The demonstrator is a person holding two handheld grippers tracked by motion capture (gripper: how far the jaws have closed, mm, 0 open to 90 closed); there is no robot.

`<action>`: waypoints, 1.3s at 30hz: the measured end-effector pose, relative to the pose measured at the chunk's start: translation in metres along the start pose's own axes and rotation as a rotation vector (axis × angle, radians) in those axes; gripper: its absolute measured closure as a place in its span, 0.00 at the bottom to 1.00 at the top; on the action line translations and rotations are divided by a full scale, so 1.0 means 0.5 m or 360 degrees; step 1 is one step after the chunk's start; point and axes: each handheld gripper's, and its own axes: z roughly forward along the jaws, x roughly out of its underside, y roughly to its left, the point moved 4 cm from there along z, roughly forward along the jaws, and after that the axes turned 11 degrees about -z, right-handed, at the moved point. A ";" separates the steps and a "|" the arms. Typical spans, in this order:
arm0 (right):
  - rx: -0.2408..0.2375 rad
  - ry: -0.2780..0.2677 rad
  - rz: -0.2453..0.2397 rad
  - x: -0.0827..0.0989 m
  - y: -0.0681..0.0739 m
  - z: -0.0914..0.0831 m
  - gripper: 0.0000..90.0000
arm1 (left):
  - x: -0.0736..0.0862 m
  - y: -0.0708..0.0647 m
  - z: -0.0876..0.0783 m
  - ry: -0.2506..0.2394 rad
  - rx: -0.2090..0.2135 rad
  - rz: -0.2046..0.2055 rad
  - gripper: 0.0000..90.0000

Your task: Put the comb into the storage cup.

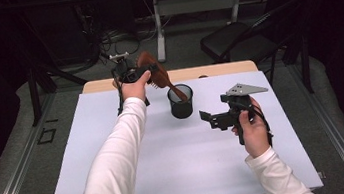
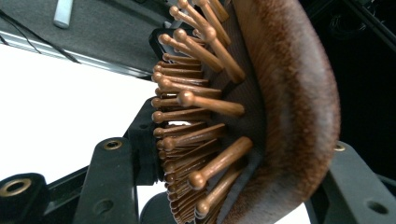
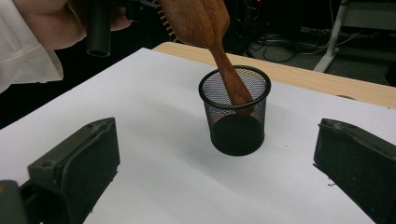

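A brown wooden hairbrush [image 1: 148,61] slants down to the right, its handle end inside an upright black mesh cup [image 1: 181,102] near the middle of the white table cover [image 1: 184,166]. My left gripper [image 1: 148,73] is shut on the brush head, above and left of the cup. Close up, the brush's wooden bristles [image 2: 201,105] and padded back [image 2: 289,93] sit between the jaws of the left gripper [image 2: 224,186]. My right gripper [image 1: 208,118] stands open just right of the cup, at table height and pointing at it. From the right gripper [image 3: 218,144], the cup [image 3: 236,135] and brush handle [image 3: 229,74] lie straight ahead.
A strip of wooden table edge [image 1: 217,70] runs behind the white cover. Beyond it stand a black folding chair [image 1: 238,40] at the back right and a desk leg [image 1: 159,33] with cables on the floor. Bare cover stretches in front of the cup.
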 end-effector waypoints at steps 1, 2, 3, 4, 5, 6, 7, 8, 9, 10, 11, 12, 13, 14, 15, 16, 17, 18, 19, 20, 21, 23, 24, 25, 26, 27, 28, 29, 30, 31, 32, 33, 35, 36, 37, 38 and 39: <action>0.0000 0.0001 -0.0001 0.000 0.000 0.000 0.00 | 0.001 0.001 0.000 -0.0001 -0.0002 -0.0004 0.52; 0.0002 0.0001 -0.0003 0.000 0.000 0.000 0.00 | 0.003 0.002 0.001 -0.0001 -0.0002 -0.0003 0.52; 0.0002 0.0001 -0.0003 0.000 0.000 0.000 0.00 | 0.004 0.003 0.001 -0.0002 -0.0001 -0.0009 0.52; 0.0003 0.0002 -0.0001 0.000 0.000 0.000 0.00 | 0.005 0.004 0.002 -0.0001 -0.0001 -0.0004 0.52; 0.0003 0.0002 -0.0001 0.000 0.000 0.001 0.00 | 0.006 0.006 0.003 0.0005 -0.0004 0.0011 0.52; 0.0002 0.0004 0.0003 0.001 0.000 0.001 0.00 | 0.007 0.006 0.003 0.0006 -0.0006 0.0013 0.52; 0.0003 0.0003 0.0003 0.001 0.001 0.001 0.00 | 0.009 0.006 0.005 0.0008 -0.0006 0.0012 0.52; 0.0003 0.0004 0.0003 0.001 0.001 0.001 0.00 | 0.010 0.006 0.005 0.0011 -0.0008 0.0022 0.52; 0.0001 0.0004 0.0004 0.001 0.001 0.002 0.00 | 0.012 0.005 0.007 0.0008 -0.0005 0.0014 0.52; 0.0000 0.0004 0.0006 0.001 0.001 0.002 0.00 | 0.014 0.005 0.008 0.0008 -0.0006 0.0022 0.52; -0.0001 0.0004 0.0007 0.001 0.001 0.002 0.00 | 0.016 0.005 0.008 0.0009 -0.0004 0.0018 0.52; 0.0001 0.0005 0.0006 0.001 0.001 0.002 0.00 | 0.017 0.005 0.010 0.0009 -0.0003 0.0023 0.52; 0.0001 0.0004 0.0005 0.001 0.001 0.002 0.00 | 0.019 0.005 0.011 0.0009 -0.0002 0.0025 0.52; 0.0000 0.0004 0.0005 0.001 0.001 0.002 0.00 | 0.021 0.006 0.011 0.0015 -0.0005 0.0026 0.52; 0.0000 0.0003 0.0004 0.001 0.001 0.002 0.00 | 0.022 0.006 0.012 0.0018 -0.0007 0.0035 0.52; 0.0000 0.0004 0.0005 0.001 0.001 0.002 0.00 | 0.024 0.006 0.013 0.0020 -0.0009 0.0029 0.52; 0.0000 0.0004 0.0005 0.001 0.001 0.002 0.00 | 0.025 0.006 0.014 0.0022 -0.0008 0.0032 0.52; 0.0001 0.0004 0.0004 0.001 0.001 0.002 0.00 | 0.027 0.006 0.015 0.0020 -0.0009 0.0037 0.52; 0.0001 0.0005 0.0007 0.001 0.002 0.002 0.00 | 0.028 0.006 0.015 0.0025 -0.0010 0.0042 0.52; 0.0002 0.0004 0.0004 0.001 0.002 0.002 0.00 | 0.029 0.006 0.016 0.0025 -0.0010 0.0044 0.52; 0.0002 0.0005 0.0002 0.001 0.002 0.002 0.00 | 0.030 0.006 0.017 0.0026 -0.0012 0.0046 0.52; 0.0001 0.0006 0.0004 0.002 0.002 0.003 0.00 | 0.033 0.006 0.019 0.0028 -0.0014 0.0049 0.52; 0.0000 0.0006 0.0003 0.002 0.002 0.003 0.00 | 0.034 0.006 0.020 0.0029 -0.0016 0.0053 0.52; 0.0001 0.0005 0.0003 0.001 0.002 0.003 0.00 | 0.035 0.006 0.021 0.0034 -0.0016 0.0055 0.52; 0.0001 0.0005 0.0002 0.001 0.002 0.003 0.00 | 0.037 0.006 0.022 0.0036 -0.0018 0.0059 0.52; 0.0002 0.0005 0.0003 0.001 0.002 0.003 0.00 | 0.038 0.006 0.023 0.0039 -0.0019 0.0059 0.52; 0.0002 0.0005 0.0003 0.002 0.001 0.003 0.00 | 0.039 0.005 0.024 0.0039 -0.0017 0.0056 0.52; 0.0001 0.0008 0.0010 0.002 0.001 0.003 0.00 | 0.041 0.005 0.025 0.0039 -0.0017 0.0062 0.52; 0.0000 0.0007 0.0011 0.002 0.001 0.003 0.00 | 0.042 0.005 0.025 0.0043 -0.0020 0.0067 0.52; 0.0001 0.0006 0.0008 0.002 0.001 0.002 0.00 | 0.043 0.005 0.026 0.0048 -0.0021 0.0073 0.52; 0.0002 0.0007 0.0008 0.002 0.001 0.002 0.00 | 0.045 0.005 0.027 0.0050 -0.0024 0.0077 0.52; 0.0002 0.0006 0.0008 0.002 0.001 0.002 0.00 | 0.046 0.004 0.028 0.0053 -0.0024 0.0078 0.52; 0.0002 0.0007 0.0008 0.002 0.001 0.002 0.00 | 0.048 0.004 0.029 0.0059 -0.0030 0.0084 0.52; 0.0001 0.0007 0.0010 0.002 0.001 0.002 0.00 | 0.049 0.003 0.031 0.0055 -0.0029 0.0084 0.52; 0.0001 0.0007 0.0009 0.002 0.001 0.002 0.00 | 0.050 0.003 0.031 0.0053 -0.0030 0.0086 0.52; 0.0001 0.0006 0.0007 0.002 0.001 0.002 0.00 | 0.050 0.004 0.032 0.0059 -0.0031 0.0096 0.52; 0.0002 0.0006 0.0006 0.002 0.001 0.002 0.00 | 0.052 0.003 0.033 0.0061 -0.0030 0.0088 0.52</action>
